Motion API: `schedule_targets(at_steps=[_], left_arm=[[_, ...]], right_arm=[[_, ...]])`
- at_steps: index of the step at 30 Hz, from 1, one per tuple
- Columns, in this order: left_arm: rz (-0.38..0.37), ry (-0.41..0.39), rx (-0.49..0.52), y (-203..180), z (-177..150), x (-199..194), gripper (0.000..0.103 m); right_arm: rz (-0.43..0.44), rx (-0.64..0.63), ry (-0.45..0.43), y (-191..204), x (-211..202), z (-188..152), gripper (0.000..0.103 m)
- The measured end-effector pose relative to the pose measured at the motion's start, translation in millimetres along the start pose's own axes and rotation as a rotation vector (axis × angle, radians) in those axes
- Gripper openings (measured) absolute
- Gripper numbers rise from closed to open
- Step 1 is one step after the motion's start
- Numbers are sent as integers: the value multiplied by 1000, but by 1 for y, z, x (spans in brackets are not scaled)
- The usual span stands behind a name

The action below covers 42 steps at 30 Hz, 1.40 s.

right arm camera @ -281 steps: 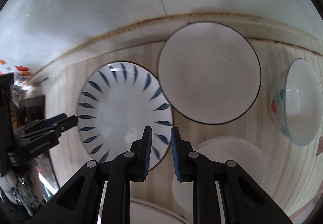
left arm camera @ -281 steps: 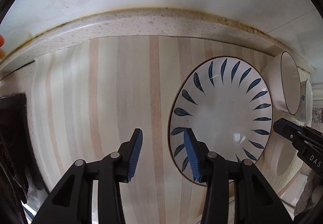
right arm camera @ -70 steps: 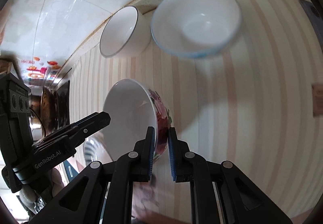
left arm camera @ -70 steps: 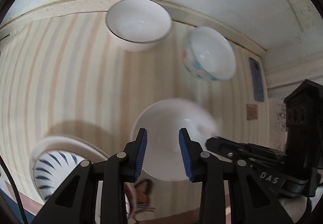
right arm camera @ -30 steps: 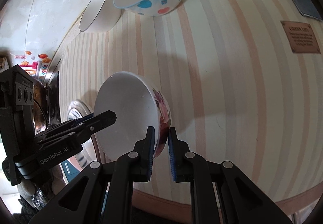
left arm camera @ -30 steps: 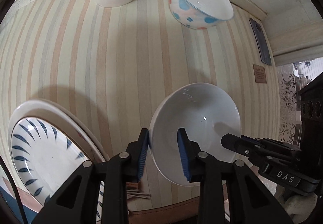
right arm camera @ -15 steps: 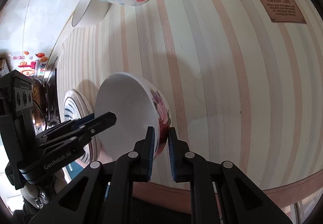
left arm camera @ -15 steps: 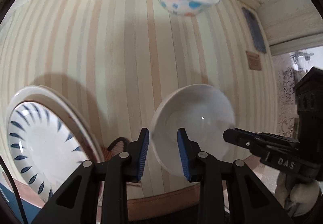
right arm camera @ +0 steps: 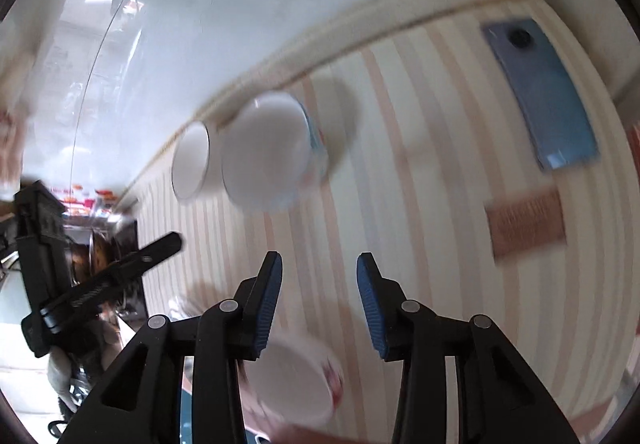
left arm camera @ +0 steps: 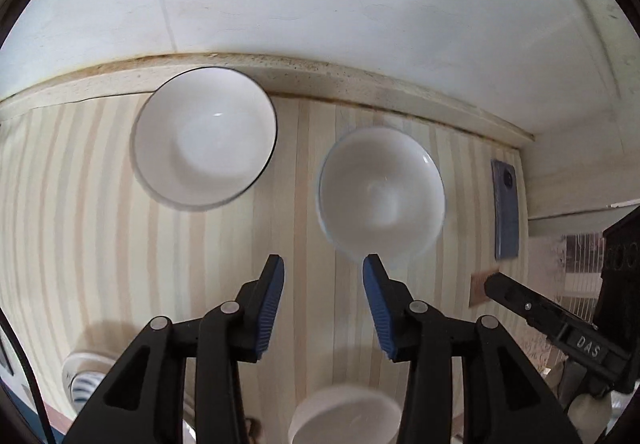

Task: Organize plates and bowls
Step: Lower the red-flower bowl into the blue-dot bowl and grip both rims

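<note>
My left gripper (left arm camera: 323,276) is open and empty above the striped counter. Ahead of it stand a white bowl with a dark rim (left arm camera: 204,140) at the back left and a white bowl with a pale blue rim (left arm camera: 382,192) just beyond its right finger. The flowered bowl (left arm camera: 346,420) sits on the counter below the fingers, near the front edge. My right gripper (right arm camera: 319,276) is open and empty; the flowered bowl (right arm camera: 294,384) lies under it. The blue-patterned bowl (right arm camera: 272,152) and dark-rimmed bowl (right arm camera: 191,160) show farther back. The blue-leaf plate (left arm camera: 82,384) peeks out at the lower left.
A blue phone (left arm camera: 506,208) (right arm camera: 548,92) lies at the counter's right by the wall. A small brown label (right arm camera: 524,224) lies near it. The white wall (left arm camera: 320,4) and raised backsplash edge bound the counter behind the bowls.
Both grippers let go of the flowered bowl and opened. It now rests on the counter near the front edge. Both grippers rose and swung toward the two bowls at the back.
</note>
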<state>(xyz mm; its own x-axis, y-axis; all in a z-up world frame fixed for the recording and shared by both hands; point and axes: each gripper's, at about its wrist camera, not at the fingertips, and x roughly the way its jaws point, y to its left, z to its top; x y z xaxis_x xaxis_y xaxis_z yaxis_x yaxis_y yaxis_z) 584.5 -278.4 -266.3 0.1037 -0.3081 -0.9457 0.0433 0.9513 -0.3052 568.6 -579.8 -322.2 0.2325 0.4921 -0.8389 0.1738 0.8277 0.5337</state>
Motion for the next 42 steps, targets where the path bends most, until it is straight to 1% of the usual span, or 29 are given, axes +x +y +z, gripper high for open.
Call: schedule_targets(at_steps=[1,5,6,8,10,11,12,14,18,23,30,36,42], left_arm=[[5,6,-2,-2,5,8,39],[23,31,-4,-1,23,43,38],[17,34,-4,-1,26,48,34],[1,38,1,-1,29,56,23],[-2,43,4,-3,30,60,22],[7,39,10,-4,28,60,22],[15,35,18,-5,26,58,22],[21,32,25,-6,24,57,22],[37,24,48,-12,19,52,22],[48,-6,79,-28,12,43,22],[24,-59,115,-35,-7,1,22],[13,-85,160,-41,-37,-36,22],[6,-84,184,-47,-75,-56,22]], right_arm=[[-12,-12,-13,4,6,14,42],[-44,-42,5,15,32,55,42],[-52,-43,11,17,40,61,42],[-77,-41,23,15,57,75,42],[-82,-38,39,14,72,81,40],[-81,-35,41,13,79,81,29],[-80,-37,46,13,85,83,16],[-65,-36,42,12,91,85,13],[-94,-68,29,17,91,81,13],[-97,-79,17,20,83,77,13],[-86,-97,-15,27,54,62,13],[-59,-100,-39,33,17,28,13],[-51,-113,-49,42,-15,-17,13]])
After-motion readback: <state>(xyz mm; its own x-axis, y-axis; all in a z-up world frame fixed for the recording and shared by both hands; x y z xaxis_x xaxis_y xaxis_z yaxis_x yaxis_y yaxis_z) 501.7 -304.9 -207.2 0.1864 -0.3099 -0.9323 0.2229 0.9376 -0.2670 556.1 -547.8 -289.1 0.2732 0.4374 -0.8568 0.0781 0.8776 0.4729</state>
